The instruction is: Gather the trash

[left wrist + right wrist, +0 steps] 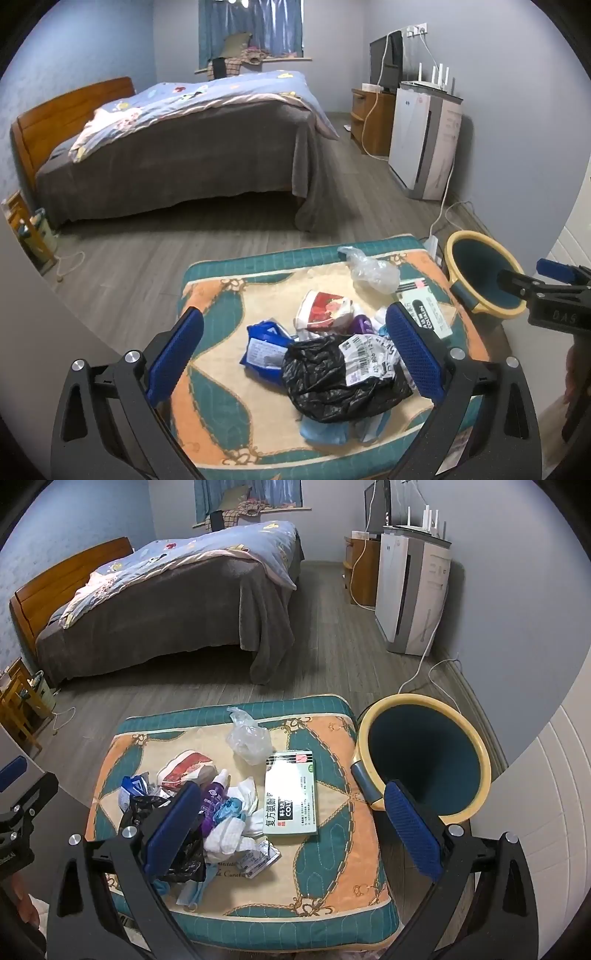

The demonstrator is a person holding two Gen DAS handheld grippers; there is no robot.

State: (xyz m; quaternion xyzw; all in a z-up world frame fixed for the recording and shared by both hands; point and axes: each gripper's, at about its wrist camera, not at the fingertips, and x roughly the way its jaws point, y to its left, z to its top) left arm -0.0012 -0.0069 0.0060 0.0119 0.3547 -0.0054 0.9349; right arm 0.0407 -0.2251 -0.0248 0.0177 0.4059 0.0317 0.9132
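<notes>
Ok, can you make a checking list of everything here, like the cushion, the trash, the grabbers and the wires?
Surface: patterned cushion, teal and orange.
Job's things: black plastic bag, clear crumpled bag, white-green medicine box, purple bottle, white tissues, blue packet, red-white wrapper; bin beside cushion, looks empty.
Clutter: nothing seen beyond the trash.
Grippers: left hand-held gripper open above pile; right hand-held gripper open, holding nothing.
Cables: white cable on floor.
Surroundings: bed, air purifier.

Patterned cushion (332, 849) bearing medicine box (291, 794), clear bag (249, 738), perhaps tissues (236, 827).
</notes>
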